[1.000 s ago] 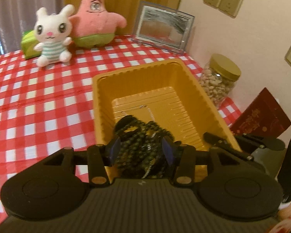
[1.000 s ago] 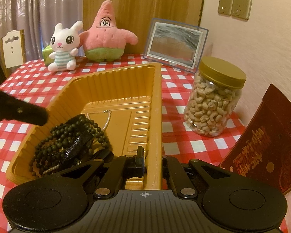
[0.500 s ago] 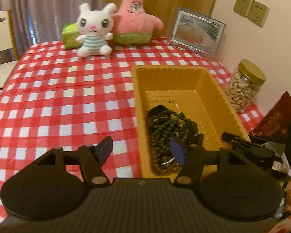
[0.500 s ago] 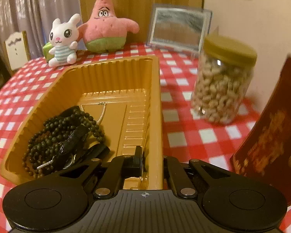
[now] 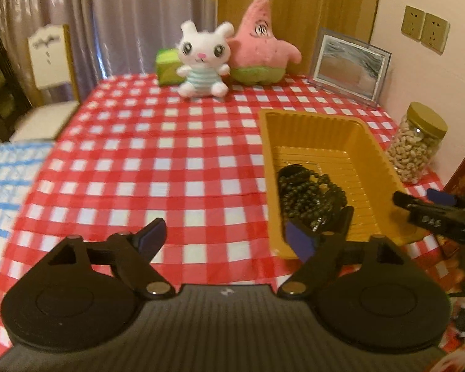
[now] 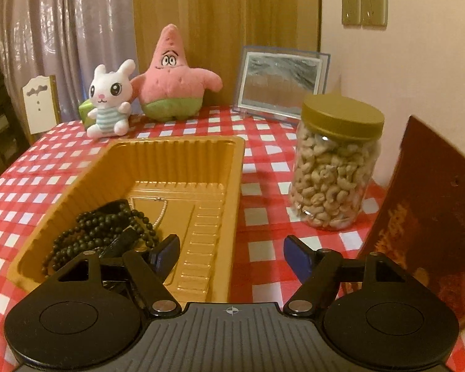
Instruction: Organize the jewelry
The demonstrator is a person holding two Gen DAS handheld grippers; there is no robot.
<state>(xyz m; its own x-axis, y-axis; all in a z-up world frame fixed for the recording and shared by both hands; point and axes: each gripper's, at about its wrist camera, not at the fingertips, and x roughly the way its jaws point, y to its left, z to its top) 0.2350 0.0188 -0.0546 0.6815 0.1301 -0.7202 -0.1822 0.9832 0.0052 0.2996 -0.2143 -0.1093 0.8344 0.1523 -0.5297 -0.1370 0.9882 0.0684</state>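
Jewelry [image 6: 105, 229], dark bead strands and a thin pale chain [image 6: 162, 214], lies heaped in the yellow tray [image 6: 232, 186]'s near end: light, limp, tangle-prone; pinch a bunched loop. Left gripper [image 5: 223, 235] and right gripper [image 6: 231, 249] jaws have just been opening, wide and empty.

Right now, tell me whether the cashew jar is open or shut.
Shut. The cashew jar stands upright beside the yellow tray, its gold lid seated on top.

A heap of dark beaded strands [image 6: 102, 229] lay tangled in the near left corner of the ribbed golden tray [image 6: 183, 155], lower left of frame; a thin pale chain [image 6: 161, 214] lay beside it on the tray floor
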